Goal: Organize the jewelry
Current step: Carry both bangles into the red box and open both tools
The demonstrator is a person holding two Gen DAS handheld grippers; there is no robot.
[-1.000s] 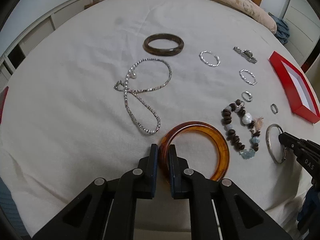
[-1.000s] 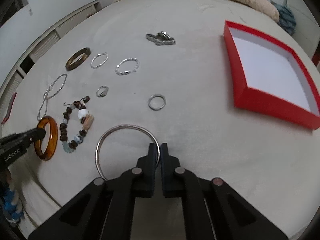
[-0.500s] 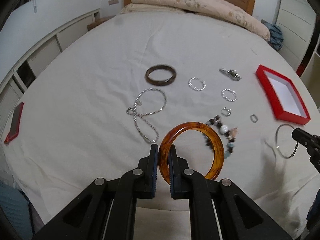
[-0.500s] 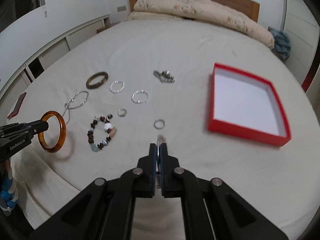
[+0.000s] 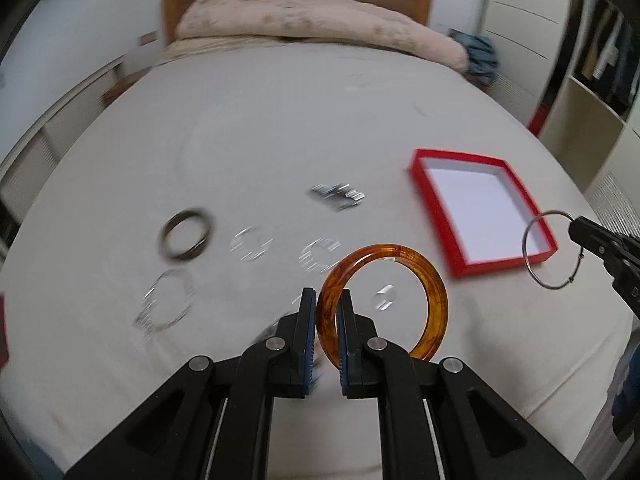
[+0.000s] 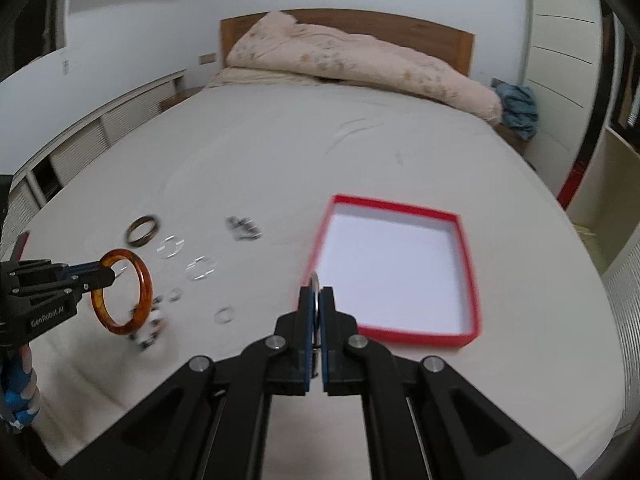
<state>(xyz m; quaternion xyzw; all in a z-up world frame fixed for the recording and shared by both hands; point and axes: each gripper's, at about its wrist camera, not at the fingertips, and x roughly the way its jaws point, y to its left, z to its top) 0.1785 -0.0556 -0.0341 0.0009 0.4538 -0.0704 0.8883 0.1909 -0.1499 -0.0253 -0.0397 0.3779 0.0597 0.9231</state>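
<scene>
While amber bangle [image 5: 384, 300] sits clamped between left jaws, bed jewelry apparently blurred.

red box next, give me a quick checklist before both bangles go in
1. Left gripper clamped on the amber bangle: ok.
2. Right gripper clamped on the thin silver bangle: ok.
3. Both bangles lifted clear of the bed sheet: ok.
4. Red box open, nothing inside: ok.
5. Grippers apart from each other: ok.
6. Either bangle directly over the box: cannot tell.
</scene>
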